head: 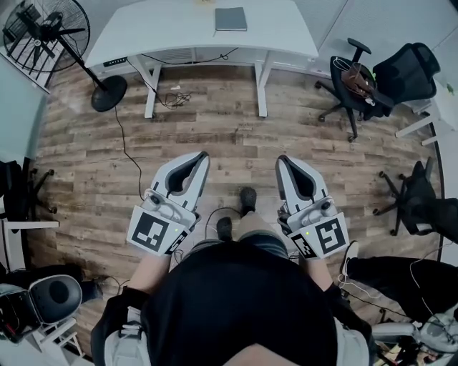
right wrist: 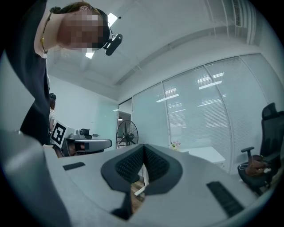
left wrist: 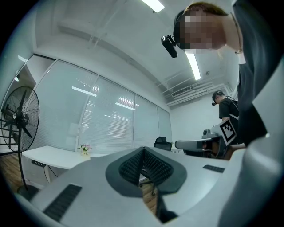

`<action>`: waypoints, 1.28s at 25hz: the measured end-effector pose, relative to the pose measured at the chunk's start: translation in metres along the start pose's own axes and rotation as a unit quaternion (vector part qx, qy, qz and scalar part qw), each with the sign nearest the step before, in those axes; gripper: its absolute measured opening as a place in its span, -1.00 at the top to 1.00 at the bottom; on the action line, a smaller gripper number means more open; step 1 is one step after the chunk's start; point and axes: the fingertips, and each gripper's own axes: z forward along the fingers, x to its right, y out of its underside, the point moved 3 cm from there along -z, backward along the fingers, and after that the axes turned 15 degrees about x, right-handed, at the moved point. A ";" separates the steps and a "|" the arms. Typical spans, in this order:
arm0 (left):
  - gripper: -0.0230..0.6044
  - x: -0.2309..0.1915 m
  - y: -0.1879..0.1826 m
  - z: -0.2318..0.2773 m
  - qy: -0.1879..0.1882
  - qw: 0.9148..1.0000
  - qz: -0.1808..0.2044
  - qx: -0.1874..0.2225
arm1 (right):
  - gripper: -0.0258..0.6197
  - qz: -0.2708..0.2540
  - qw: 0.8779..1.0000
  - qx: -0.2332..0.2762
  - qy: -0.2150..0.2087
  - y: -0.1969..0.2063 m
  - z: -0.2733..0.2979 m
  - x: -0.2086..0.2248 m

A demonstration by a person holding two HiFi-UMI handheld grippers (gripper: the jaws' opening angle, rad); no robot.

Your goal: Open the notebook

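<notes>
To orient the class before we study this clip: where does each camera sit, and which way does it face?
Head view: on the head, facing steeply down at floor, white desk and notebook; shows torso, left hand-held gripper, right hand-held gripper.
Left gripper view: rides that gripper, looks level along shut jaws; torso at right.
Right gripper view: likewise; torso at left.
Shared: both gripper views show the fan and desk.

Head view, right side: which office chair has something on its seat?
The chair nearest the white desk: a brown bag sits on its seat. The chair behind it and the lower chair show only black.
</notes>
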 end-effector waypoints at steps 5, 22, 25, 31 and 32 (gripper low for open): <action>0.89 -0.008 -0.007 0.006 -0.003 1.000 0.003 0.026 | 0.91 -0.002 1.000 -0.003 0.002 0.007 0.005 0.003; 0.89 -0.066 0.018 0.073 -0.027 0.999 0.016 0.029 | 0.91 0.000 1.000 0.009 -0.021 0.030 0.078 0.070; 0.89 -0.079 0.022 0.090 -0.029 0.999 0.021 0.028 | 0.91 0.003 1.000 0.011 -0.024 0.036 0.096 0.085; 0.89 -0.100 0.028 0.125 -0.037 0.999 0.026 0.029 | 0.91 0.008 0.999 0.015 -0.032 0.041 0.127 0.116; 0.89 -0.103 0.029 0.131 -0.038 0.998 0.027 0.030 | 0.91 0.010 0.999 0.017 -0.032 0.042 0.131 0.122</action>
